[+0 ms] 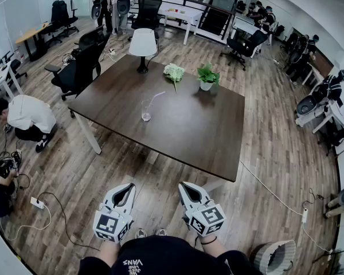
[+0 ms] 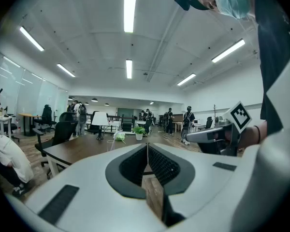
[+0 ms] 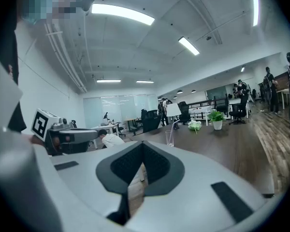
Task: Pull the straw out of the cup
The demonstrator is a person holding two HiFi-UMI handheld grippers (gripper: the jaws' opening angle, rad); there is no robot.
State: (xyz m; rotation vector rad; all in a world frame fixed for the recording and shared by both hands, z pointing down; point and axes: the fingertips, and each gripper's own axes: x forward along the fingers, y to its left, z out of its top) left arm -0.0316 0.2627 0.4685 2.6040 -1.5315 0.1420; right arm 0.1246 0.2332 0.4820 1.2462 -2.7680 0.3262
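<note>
While the left gripper (image 1: 128, 186) and right gripper (image 1: 183, 185) are held short of the table (image 1: 206, 136), jaws closed together on nothing, the straw (image 1: 156, 98) is observed leaning in the cup (image 1: 145, 112) on that table, well apart from both.

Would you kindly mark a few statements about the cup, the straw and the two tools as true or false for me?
1. The straw stands in the cup. True.
2. The left tool grips the straw. False: it is shut on nothing, well short of the table.
3. The cup lies on its side. False: it stands upright on the table.
4. The right tool is shut, like the left tool. True.
5. A plant in a white pot stands on the table. True.
6. The lamp stands on the floor. False: it stands on the table, near the far edge.
</note>
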